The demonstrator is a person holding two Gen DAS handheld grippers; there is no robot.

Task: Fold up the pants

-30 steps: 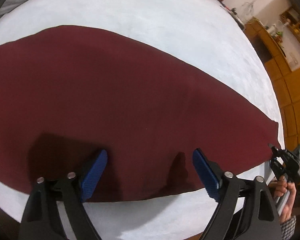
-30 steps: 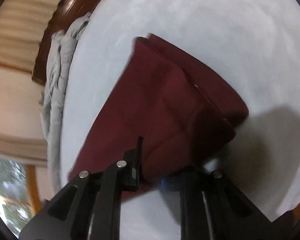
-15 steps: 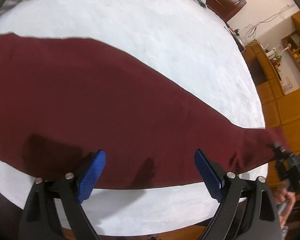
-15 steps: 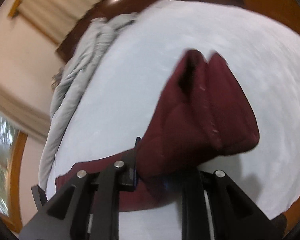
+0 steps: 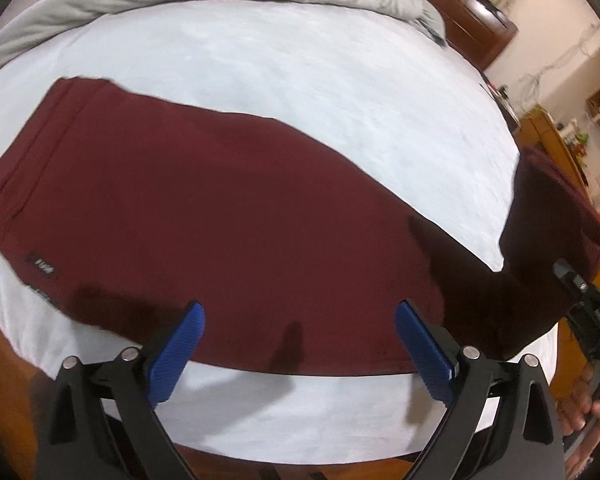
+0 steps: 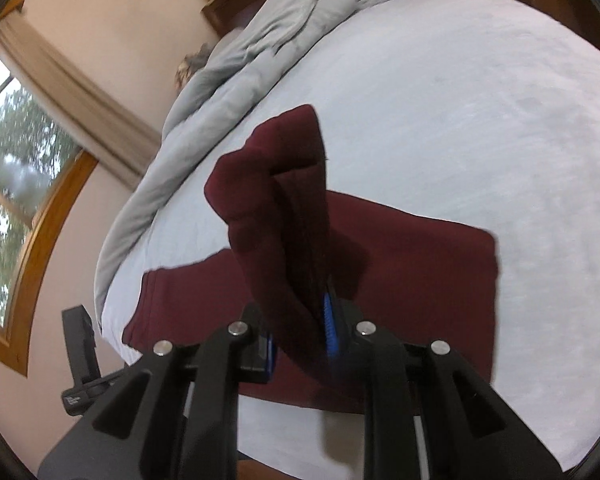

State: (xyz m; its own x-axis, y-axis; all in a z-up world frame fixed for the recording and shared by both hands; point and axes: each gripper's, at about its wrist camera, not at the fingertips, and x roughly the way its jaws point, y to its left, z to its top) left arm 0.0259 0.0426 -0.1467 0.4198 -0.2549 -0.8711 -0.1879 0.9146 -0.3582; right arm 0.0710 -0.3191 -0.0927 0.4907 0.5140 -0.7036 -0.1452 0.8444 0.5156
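- The maroon pants (image 5: pixel 228 208) lie spread flat across a bed (image 5: pixel 300 80) covered in a pale sheet, with the waistband at the left end of the left wrist view and a small dark label near the near-left edge.
- The leg end of the pants (image 6: pixel 284 208) is lifted off the bed at the right, bunched and standing up over the flat part of the garment.
- The right tongs (image 6: pixel 300 344) are nearly closed and pinch that raised leg end; a blue pad (image 6: pixel 329 328) presses against the cloth on one side.
- In the left wrist view the same lifted cloth hangs at the far right, with the right tongs and the hand (image 5: pixel 584 400) that holds them below it.
- The left tongs (image 5: pixel 298 344) hover above the near edge of the pants, their jaws spread wide and just lately opening a little further; nothing is between the blue pads (image 5: pixel 176 356), and only their shadows fall on the cloth.
- A rumpled grey quilt (image 6: pixel 236 64) lies along the far side of the bed, against a dark wooden headboard (image 5: pixel 468 12).
- No container shows in either view; the pants rest directly on the sheet.
- A window (image 6: pixel 8 168) with a wooden frame and a beige curtain stands at the left of the right wrist view.
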